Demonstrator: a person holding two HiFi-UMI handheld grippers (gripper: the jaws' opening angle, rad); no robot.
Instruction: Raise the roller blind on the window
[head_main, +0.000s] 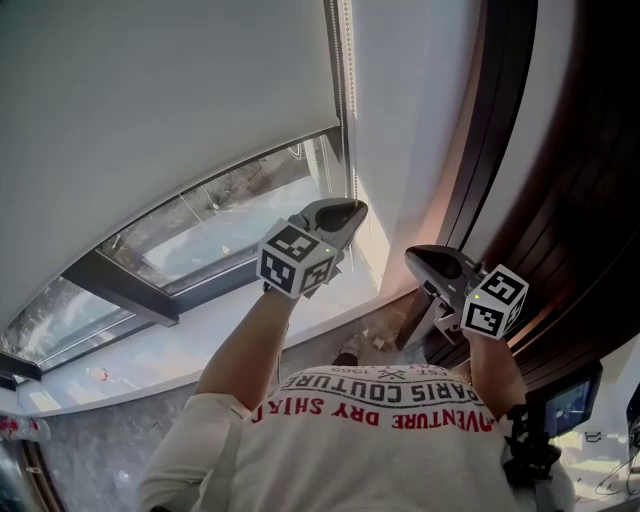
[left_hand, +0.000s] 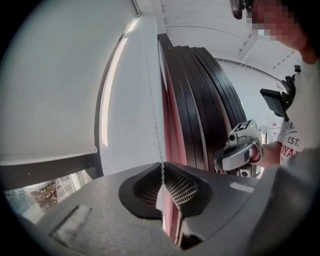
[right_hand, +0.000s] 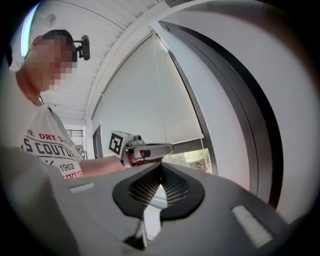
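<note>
The white roller blind (head_main: 150, 100) hangs over most of the window, and its bottom bar leaves a strip of glass (head_main: 220, 215) bare. Its bead chain (head_main: 349, 90) runs down the blind's right edge. My left gripper (head_main: 352, 212) is at the chain's lower part. In the left gripper view the chain (left_hand: 154, 115) drops straight into the left gripper (left_hand: 162, 172), whose jaws are shut on it. My right gripper (head_main: 412, 258) hovers to the right of the chain, apart from it. Seen in its own view, the right gripper (right_hand: 161, 175) is shut with nothing between the pads.
A white wall pillar (head_main: 410, 100) stands right of the chain, with dark curved wooden panels (head_main: 560, 150) beyond it. Below the glass runs a pale window sill (head_main: 200, 330). A small screen (head_main: 565, 405) sits at the lower right.
</note>
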